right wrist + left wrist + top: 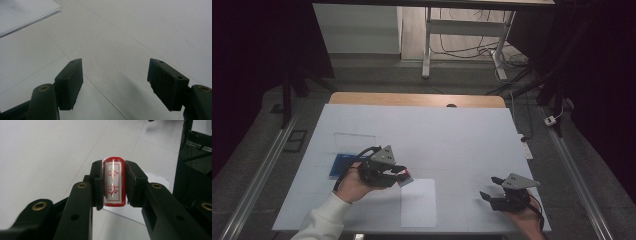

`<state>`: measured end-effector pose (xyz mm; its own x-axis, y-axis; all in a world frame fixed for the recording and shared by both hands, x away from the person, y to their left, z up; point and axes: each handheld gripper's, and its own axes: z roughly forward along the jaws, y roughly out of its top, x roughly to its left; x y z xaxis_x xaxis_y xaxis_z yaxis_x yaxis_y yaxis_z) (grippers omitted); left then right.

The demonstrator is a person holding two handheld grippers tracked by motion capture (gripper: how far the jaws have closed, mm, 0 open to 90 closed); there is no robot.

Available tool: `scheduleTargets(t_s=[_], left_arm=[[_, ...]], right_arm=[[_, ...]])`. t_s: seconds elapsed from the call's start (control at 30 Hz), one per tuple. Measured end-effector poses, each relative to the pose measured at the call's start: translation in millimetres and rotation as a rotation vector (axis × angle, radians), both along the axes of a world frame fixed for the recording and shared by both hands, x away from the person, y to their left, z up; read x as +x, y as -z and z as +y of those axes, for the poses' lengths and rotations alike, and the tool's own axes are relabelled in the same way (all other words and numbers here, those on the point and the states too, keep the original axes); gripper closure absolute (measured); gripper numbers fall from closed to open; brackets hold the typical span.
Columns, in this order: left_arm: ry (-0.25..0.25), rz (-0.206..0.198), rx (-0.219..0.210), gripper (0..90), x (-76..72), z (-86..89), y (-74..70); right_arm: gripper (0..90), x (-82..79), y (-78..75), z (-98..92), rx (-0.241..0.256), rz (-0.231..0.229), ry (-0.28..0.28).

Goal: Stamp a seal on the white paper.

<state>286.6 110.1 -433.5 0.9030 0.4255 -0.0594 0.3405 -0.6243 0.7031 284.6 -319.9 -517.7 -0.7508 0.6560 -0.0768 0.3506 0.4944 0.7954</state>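
Left tongs (401, 177): pinching a stamp (114, 182); both jaws press flat on its sides, one each side.
Stamp: red body, white face with red characters in a red border; in the left gripper view the face looks back along the jaws. In the high view it shows as a small red and white tip (405, 176) at the jaw ends.
Stamp position: held off the table, over the near left corner of the paper (418, 202), at or just above that sheet's top edge. Contact with the sheet cannot be told.
Paper: white sheets lying flat, between the two tongs, closer to the left pair; a stacked edge shows far left of the right jaws (27, 13).
Right tongs (490, 192): spread wide, nothing between the jaws; bare table surface under the gap. Well apart from the paper, on its right.
Blue pad (344, 164): flat, just behind the left hand (352, 186), partly covered by it.
Clear lid (355, 139): flat pale rectangle just beyond the blue pad, away from the left tongs.
Table (462, 135): covered in white, seams visible.
Sleeve (319, 220): white, on the left forearm.
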Motion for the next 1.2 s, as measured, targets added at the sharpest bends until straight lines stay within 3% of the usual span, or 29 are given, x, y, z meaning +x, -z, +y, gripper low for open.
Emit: scheduleTargets(t_s=[0.67,1.2], left_arm=[[0.066,0.031,0.062,70.1,-1.7,-31.8,20.7],[0.081,0.050,0.107,70.1,-1.3,-47.9,36.3]], right_arm=[[28.1,0.5,0.7,-0.2,-0.015,0.010,-0.003],[28.2,0.8,1.3,0.1,-0.012,0.012,-0.006]])
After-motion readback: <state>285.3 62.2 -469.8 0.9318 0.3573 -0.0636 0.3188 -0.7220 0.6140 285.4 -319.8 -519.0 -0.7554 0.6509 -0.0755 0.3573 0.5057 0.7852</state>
